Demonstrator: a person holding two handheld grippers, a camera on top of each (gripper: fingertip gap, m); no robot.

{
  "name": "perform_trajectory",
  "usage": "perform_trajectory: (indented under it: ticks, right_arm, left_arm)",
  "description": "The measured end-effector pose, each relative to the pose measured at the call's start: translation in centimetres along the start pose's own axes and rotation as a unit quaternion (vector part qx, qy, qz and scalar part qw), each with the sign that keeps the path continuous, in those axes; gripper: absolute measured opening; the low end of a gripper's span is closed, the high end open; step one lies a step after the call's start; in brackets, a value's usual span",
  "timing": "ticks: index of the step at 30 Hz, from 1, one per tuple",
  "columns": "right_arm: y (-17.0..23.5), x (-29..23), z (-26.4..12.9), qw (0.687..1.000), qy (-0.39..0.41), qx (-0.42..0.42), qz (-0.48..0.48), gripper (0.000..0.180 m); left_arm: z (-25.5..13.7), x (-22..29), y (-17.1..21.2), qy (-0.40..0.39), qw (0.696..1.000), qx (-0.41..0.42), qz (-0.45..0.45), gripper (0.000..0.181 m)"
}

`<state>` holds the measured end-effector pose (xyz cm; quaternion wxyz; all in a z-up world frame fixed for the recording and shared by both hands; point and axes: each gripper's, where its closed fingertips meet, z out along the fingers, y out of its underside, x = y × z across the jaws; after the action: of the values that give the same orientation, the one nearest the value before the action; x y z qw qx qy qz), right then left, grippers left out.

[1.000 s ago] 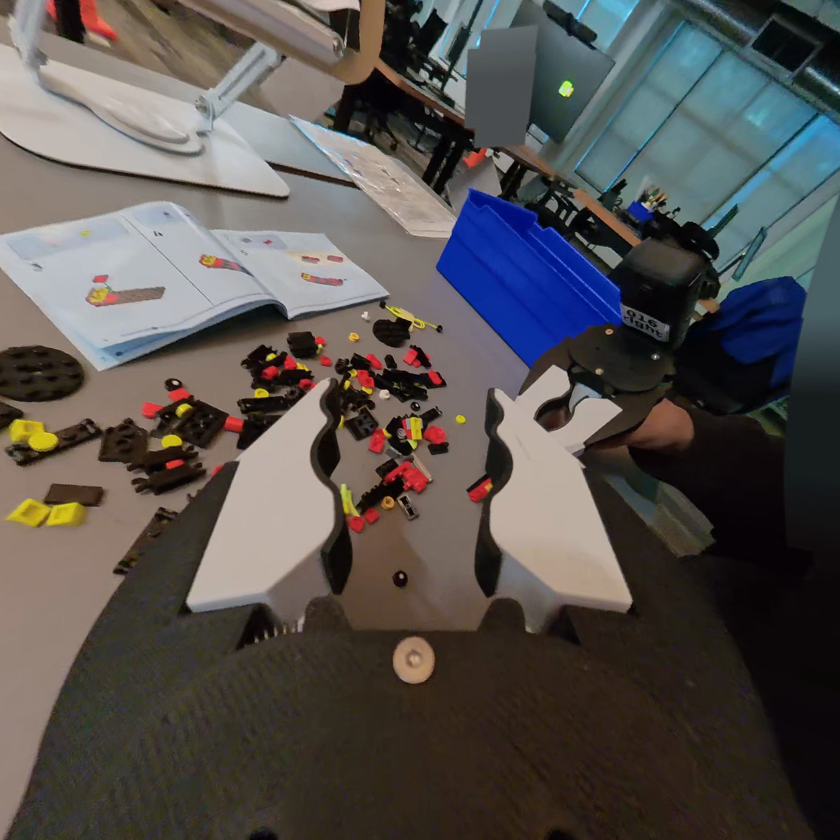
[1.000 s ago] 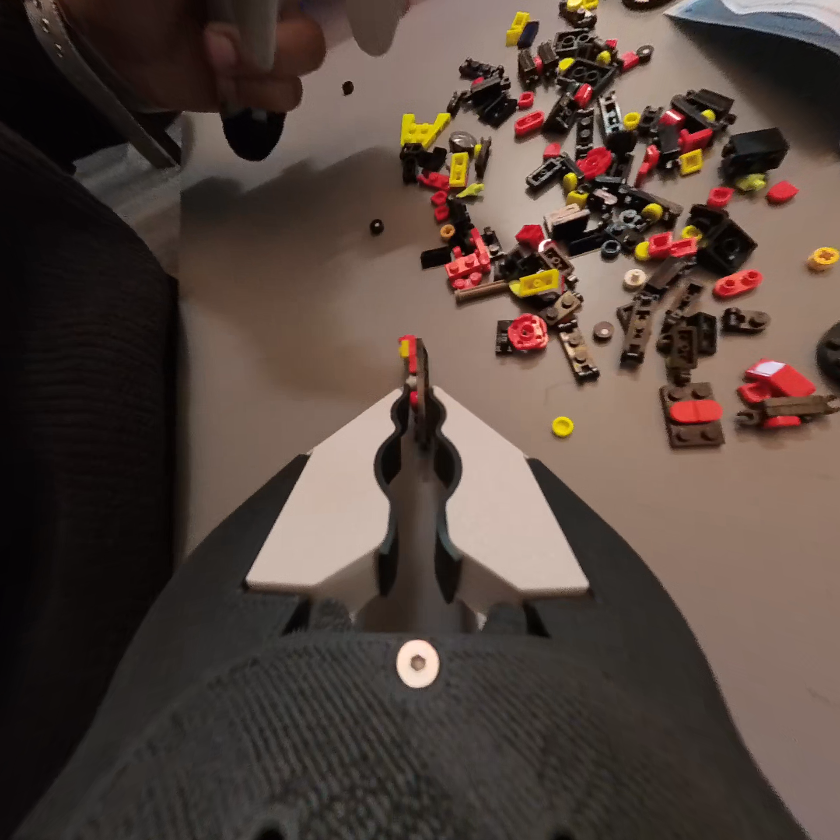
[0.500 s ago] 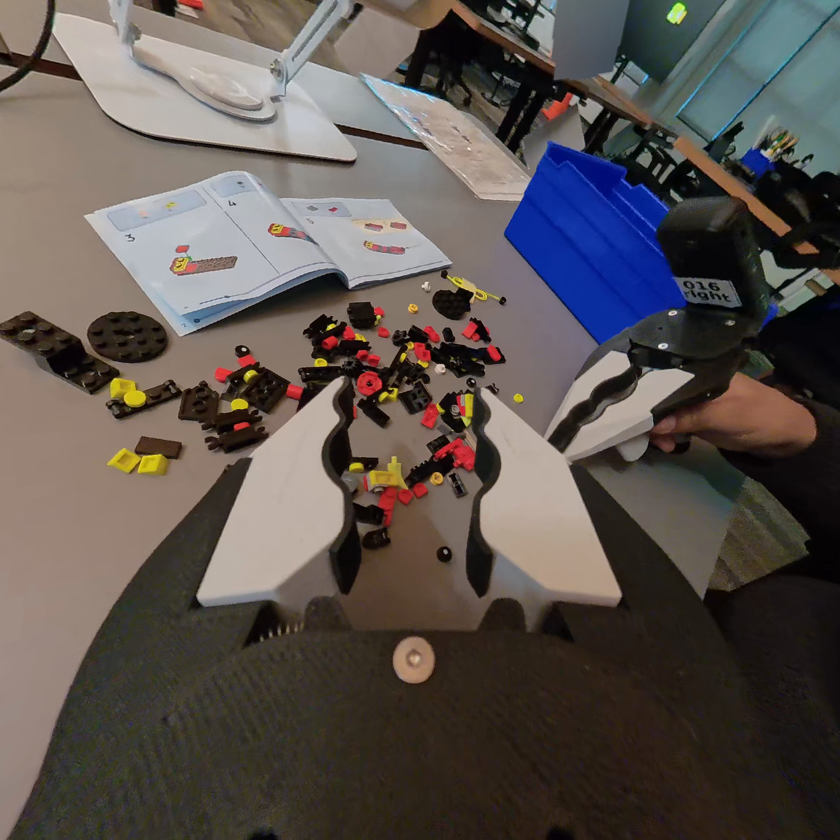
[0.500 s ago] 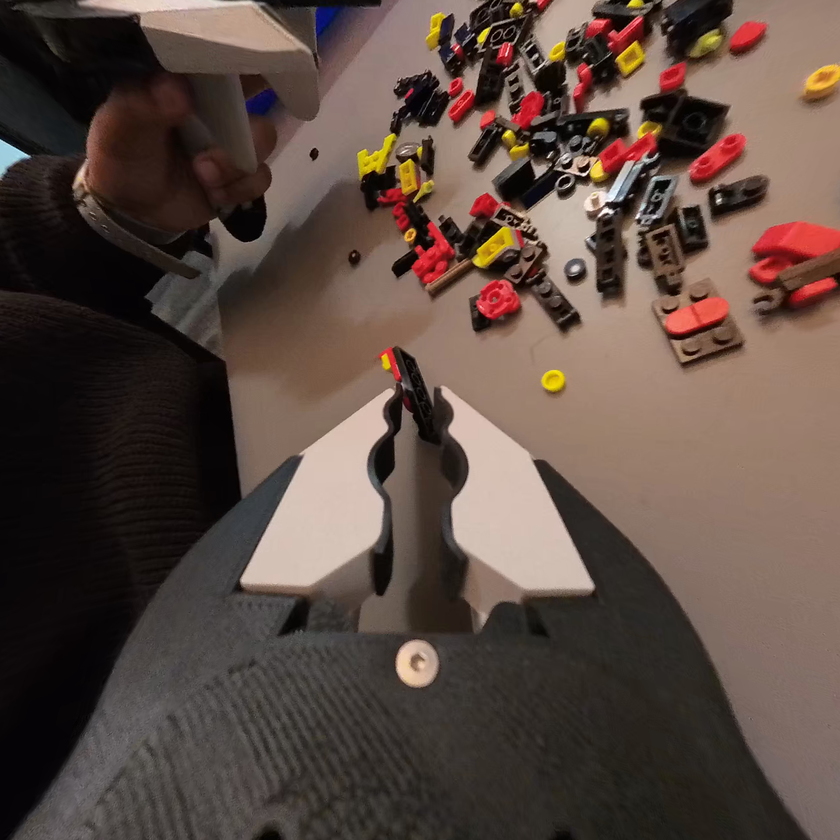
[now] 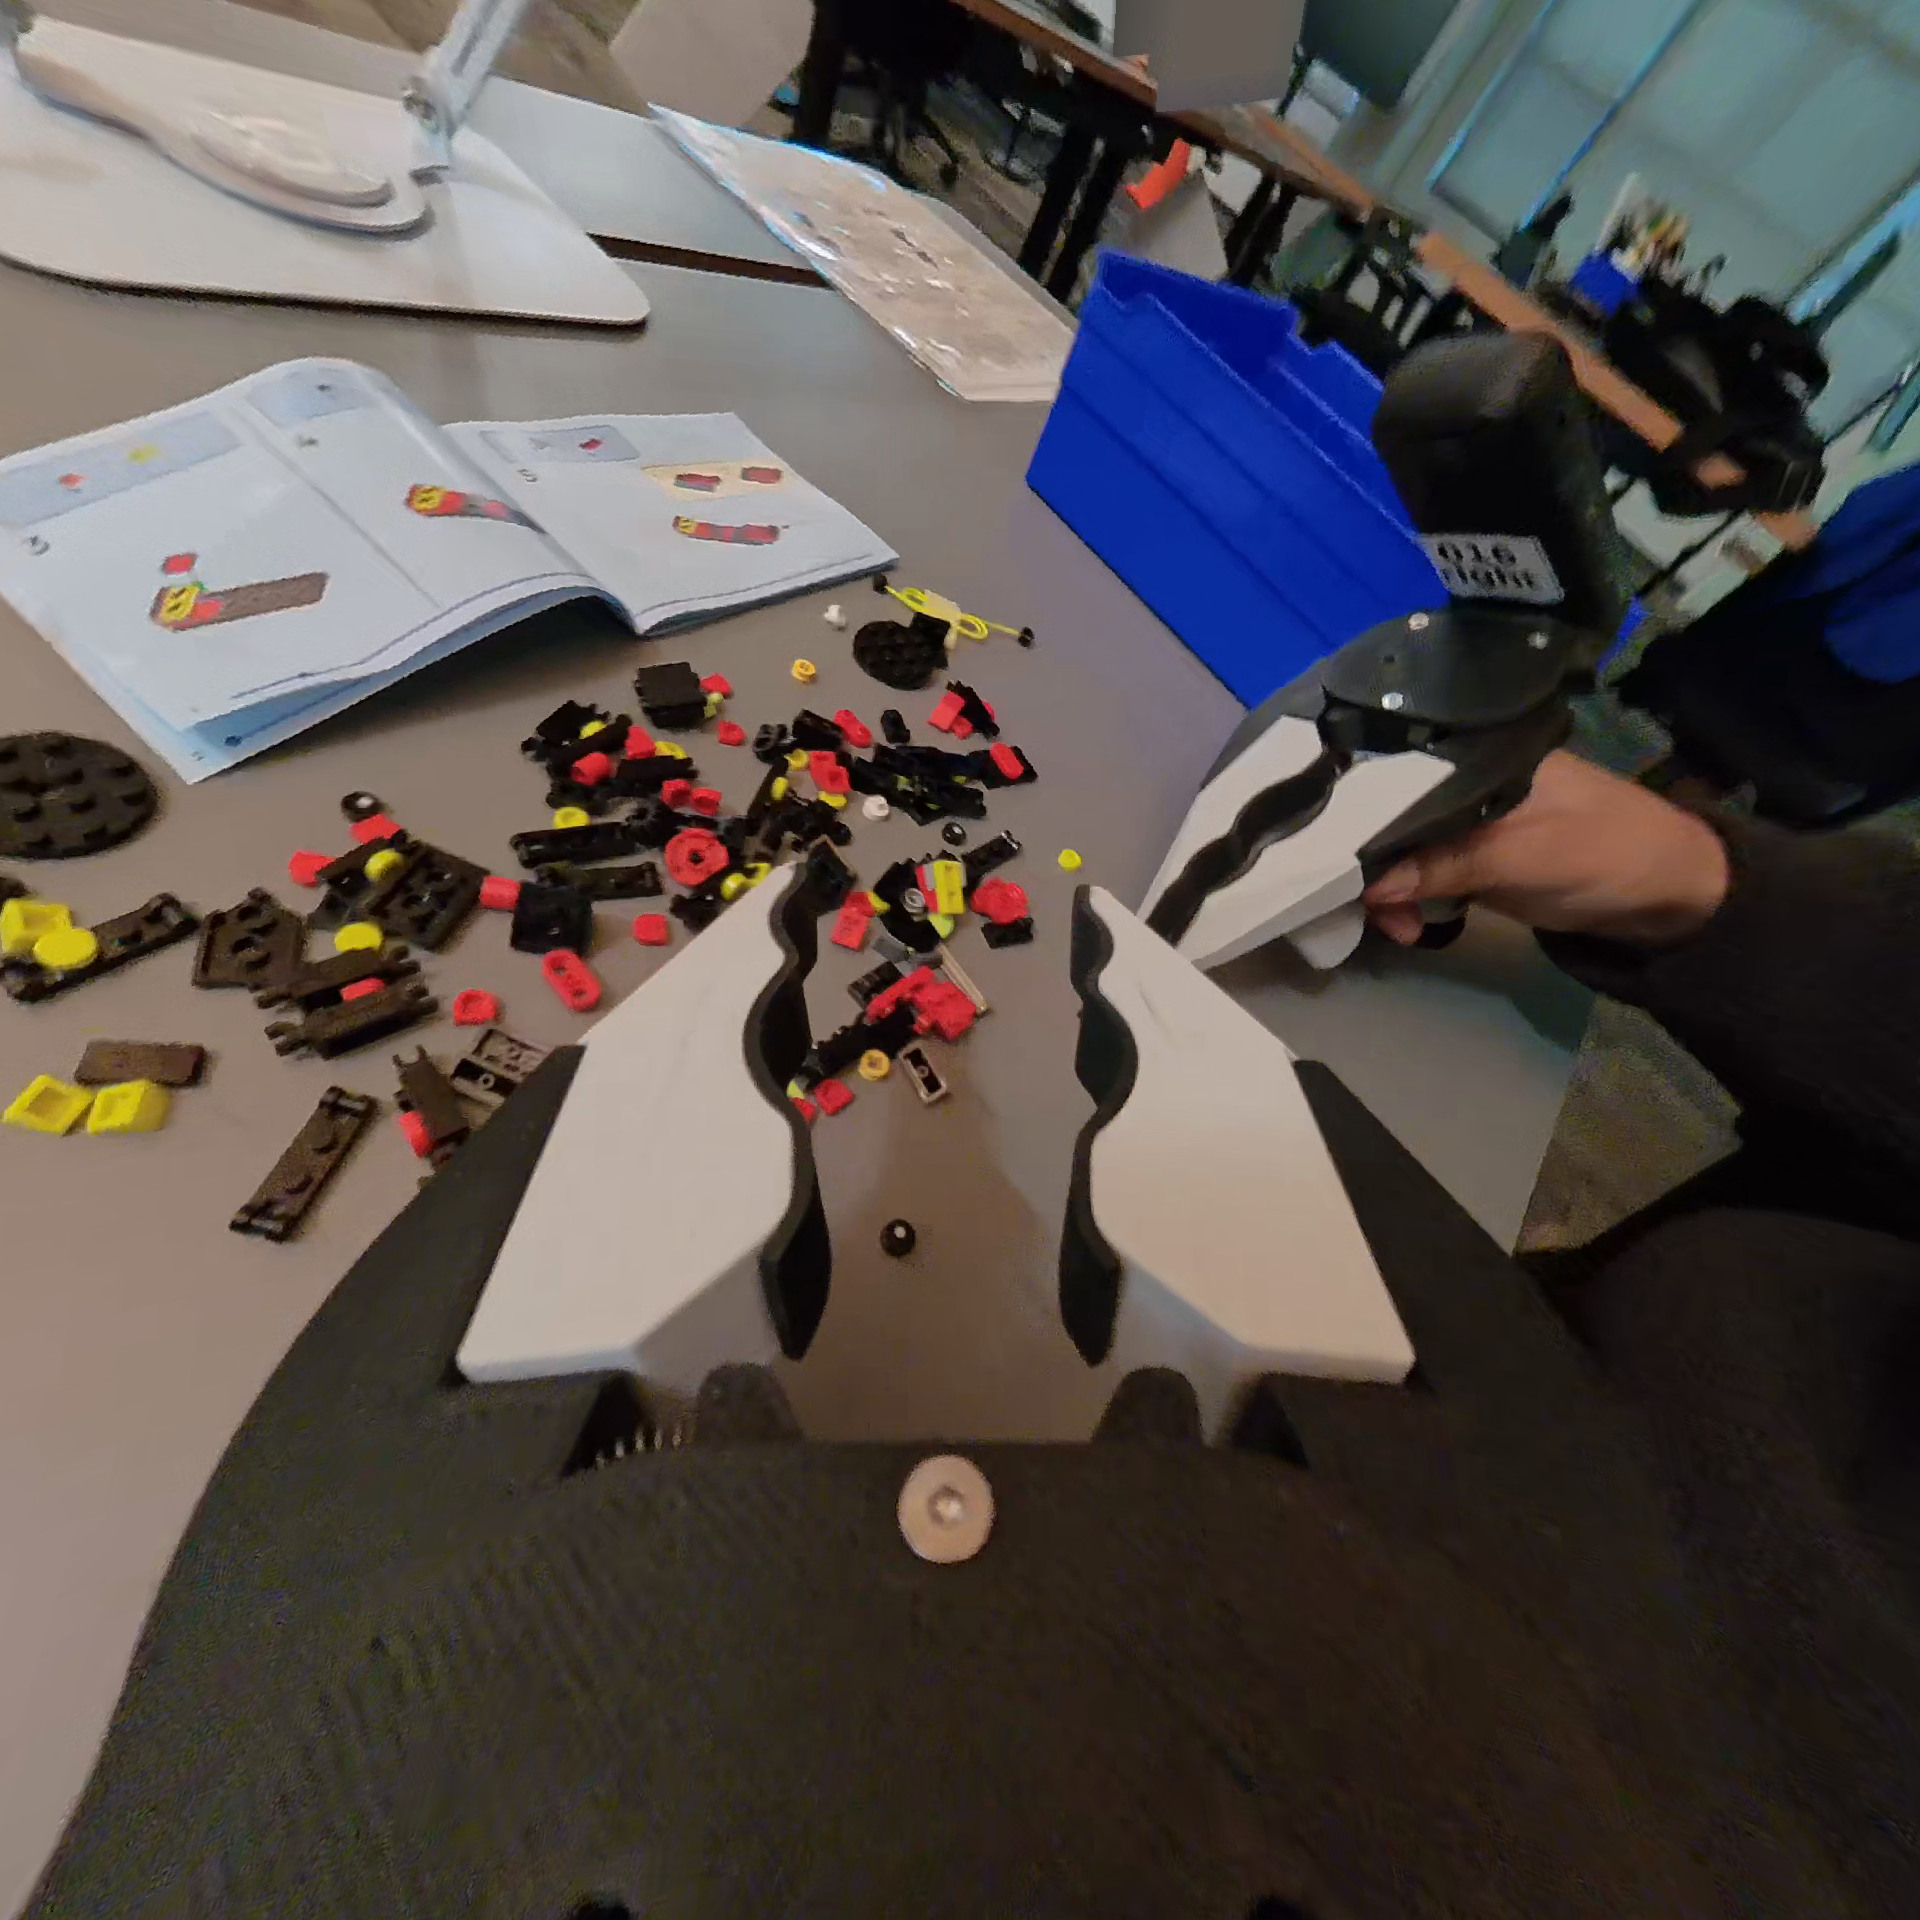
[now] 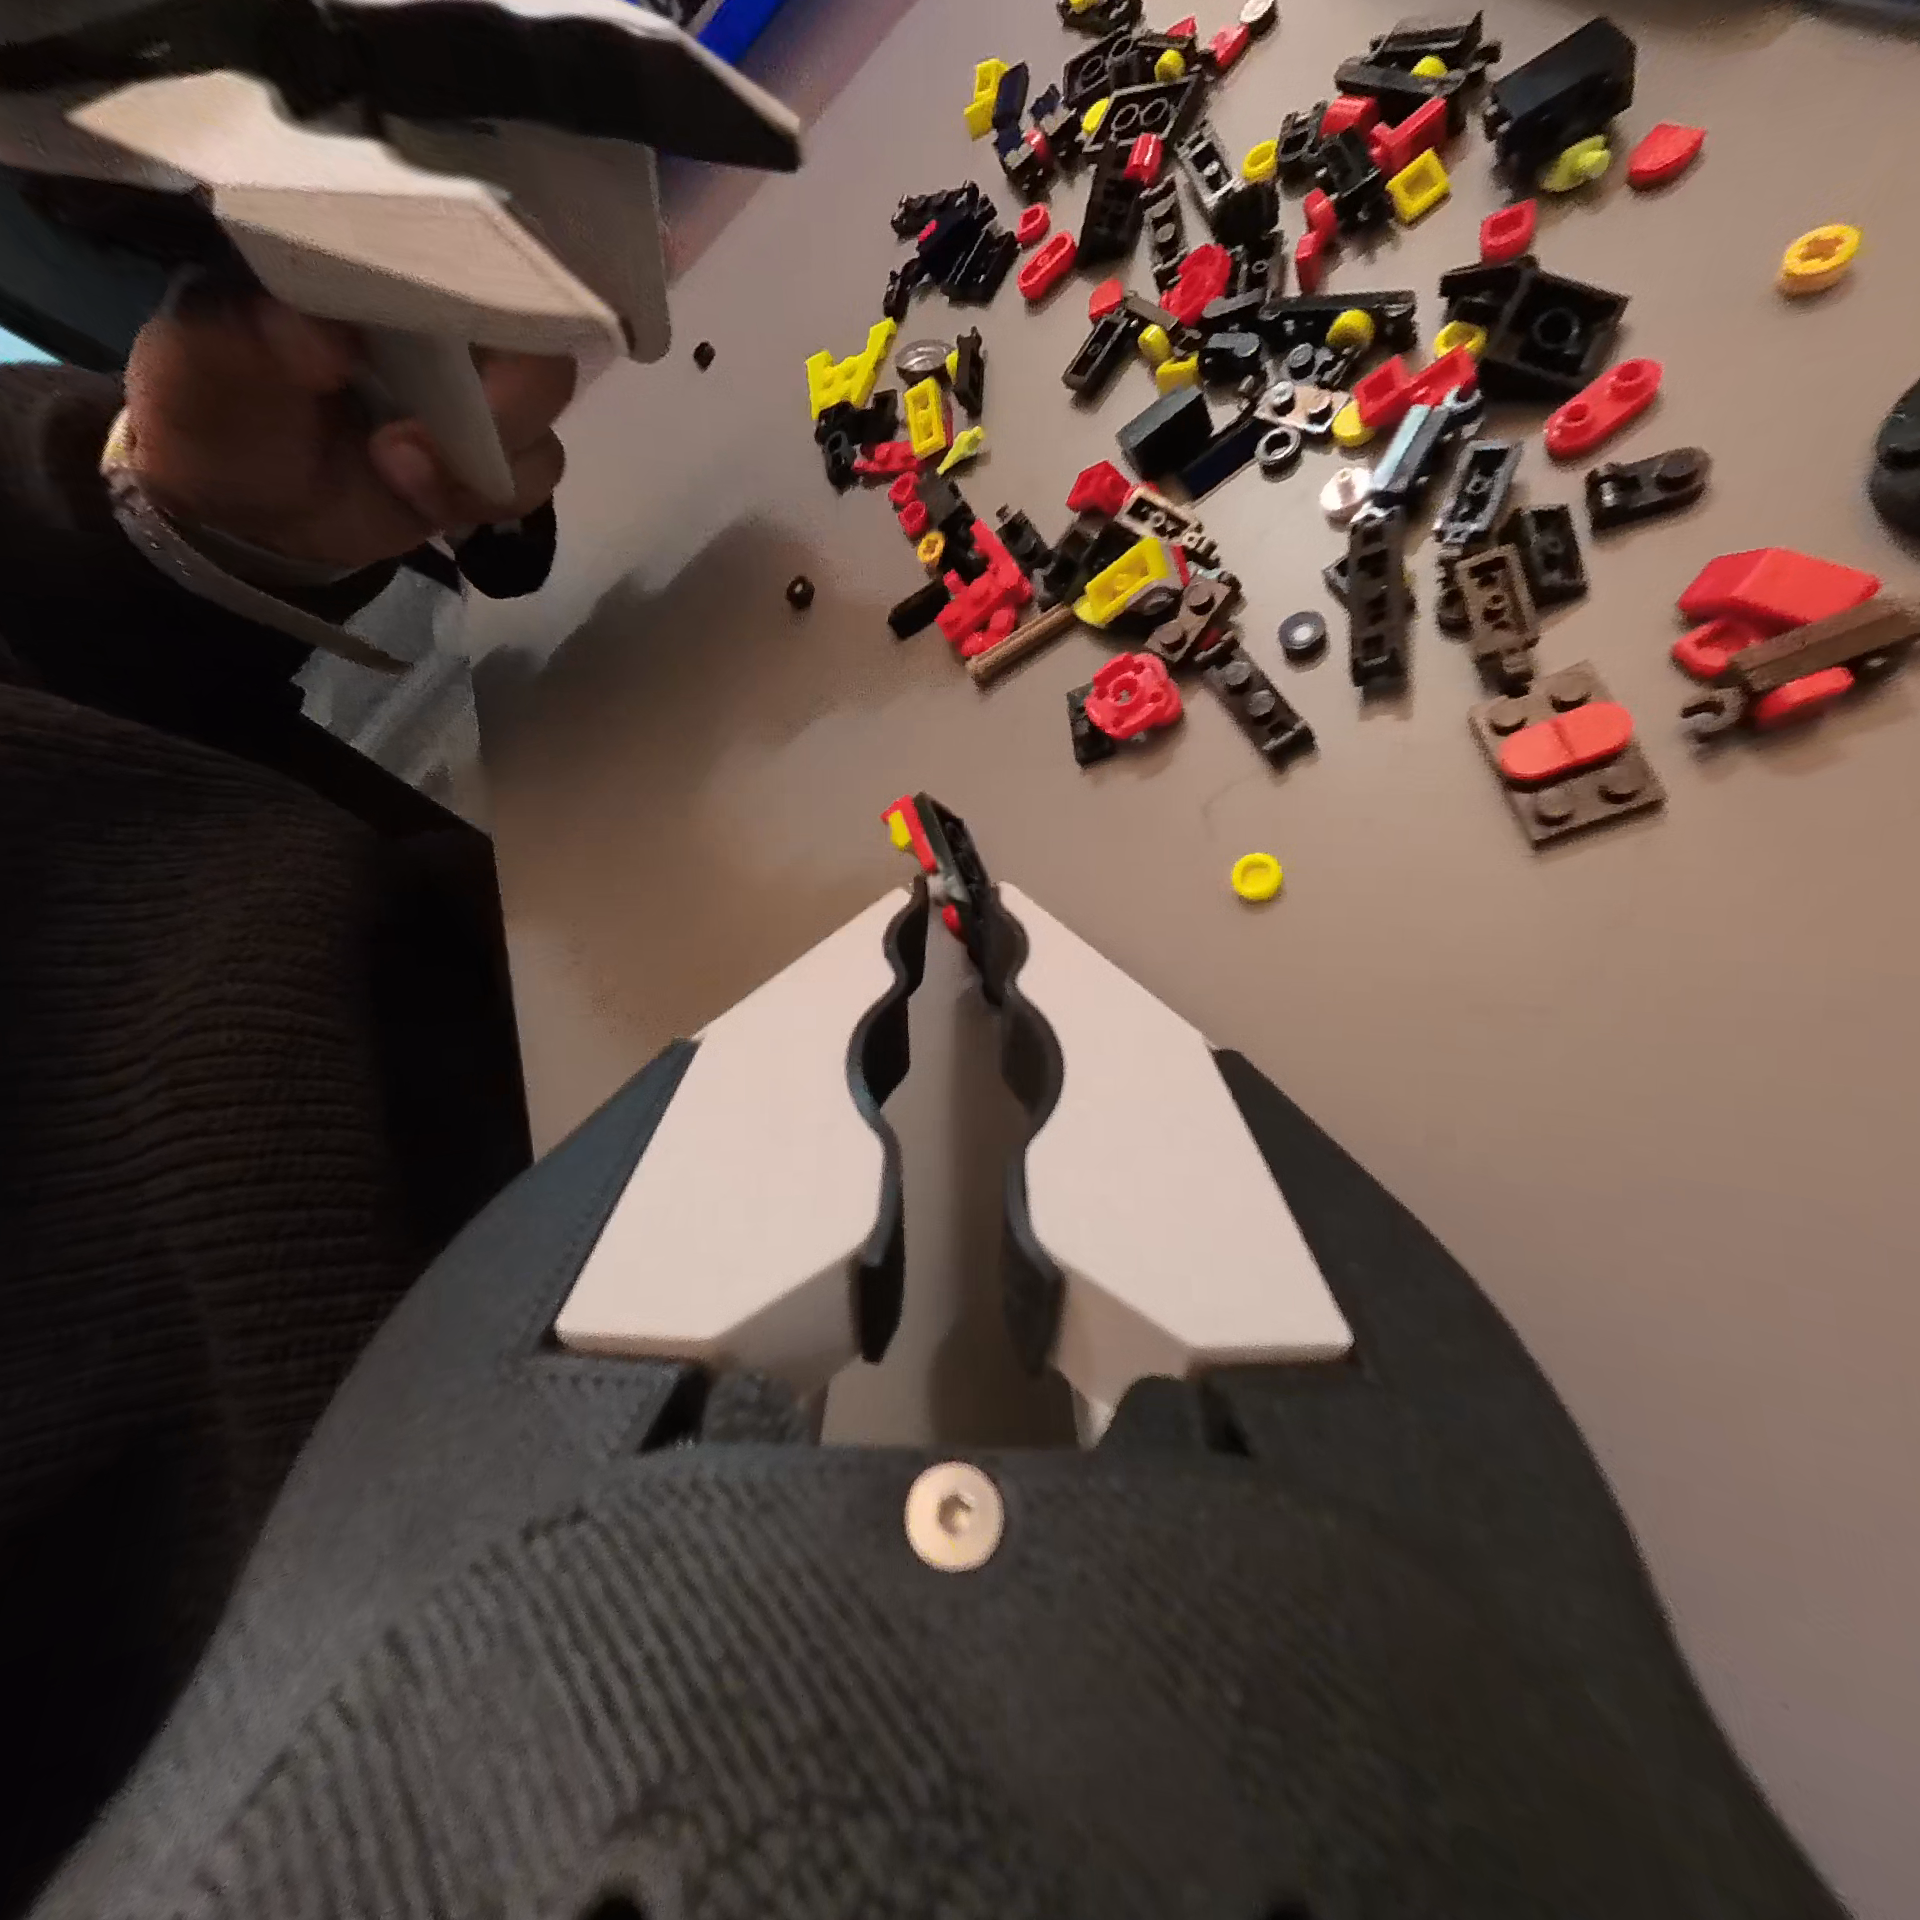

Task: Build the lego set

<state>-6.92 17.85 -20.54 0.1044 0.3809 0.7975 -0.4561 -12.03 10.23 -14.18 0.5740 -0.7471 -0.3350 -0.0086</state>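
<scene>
Loose black, red and yellow Lego pieces lie in a pile (image 5: pixel 790 831) on the grey table (image 5: pixel 156 1299); the pile also shows in the right wrist view (image 6: pixel 1247 416). My left gripper (image 5: pixel 935 904) is open and empty, held above the near edge of the pile. My right gripper (image 6: pixel 951 904) is shut on a small black plate assembly (image 6: pixel 945 847) with red and yellow parts, held edge-on above bare table. In the left wrist view the right gripper (image 5: pixel 1236 873) is at the right, fingers together. In the right wrist view the left gripper (image 6: pixel 416 239) is at the upper left.
An open instruction booklet (image 5: pixel 416 540) lies behind the pile. A blue bin (image 5: pixel 1226 468) stands at the back right, with a white stand base (image 5: pixel 312 239) and a plastic bag (image 5: pixel 883 239) behind. A black round plate (image 5: pixel 62 795) lies far left. A yellow stud (image 6: pixel 1255 876) lies alone. My hands' fingertips stand some 12 cm from each other.
My right gripper has tilted and drifted while keeping hold of the small assembly. My left gripper has stayed open and shifted slightly over the near edge of the pile.
</scene>
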Motion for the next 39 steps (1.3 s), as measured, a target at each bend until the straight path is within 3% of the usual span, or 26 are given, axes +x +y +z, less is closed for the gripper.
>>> perform_trajectory:
  ticks: [1,5,8,28,37,39]
  right_arm:
    - [0.2,-0.2,0.1,1.000,-0.001,-0.005,-0.002,0.007]
    - [0.6,-1.2,0.5,1.000,-0.014,-0.019,-0.011,0.005]
    - [0.7,-1.5,0.7,0.999,-0.023,-0.023,-0.012,0.005]
    - [0.1,0.5,0.2,1.000,0.018,0.008,0.010,0.020]
    - [-1.9,0.0,-1.4,0.996,0.032,0.066,-0.042,0.028]
    - [-2.1,-0.2,-2.2,0.995,0.036,0.071,-0.053,0.021]
  left_arm:
    - [0.1,0.7,0.2,0.001,1.000,-0.007,0.023,0.045]
    - [1.1,3.8,2.1,0.022,0.992,-0.047,0.112,0.045]
    - [1.9,5.3,3.8,0.049,0.987,-0.082,0.131,0.044]
    - [2.9,5.0,4.3,0.085,0.987,-0.105,0.090,0.044]
    - [2.8,4.7,3.2,0.094,0.990,-0.087,0.052,0.044]
    - [2.7,4.8,3.5,0.105,0.988,-0.103,0.046,0.037]
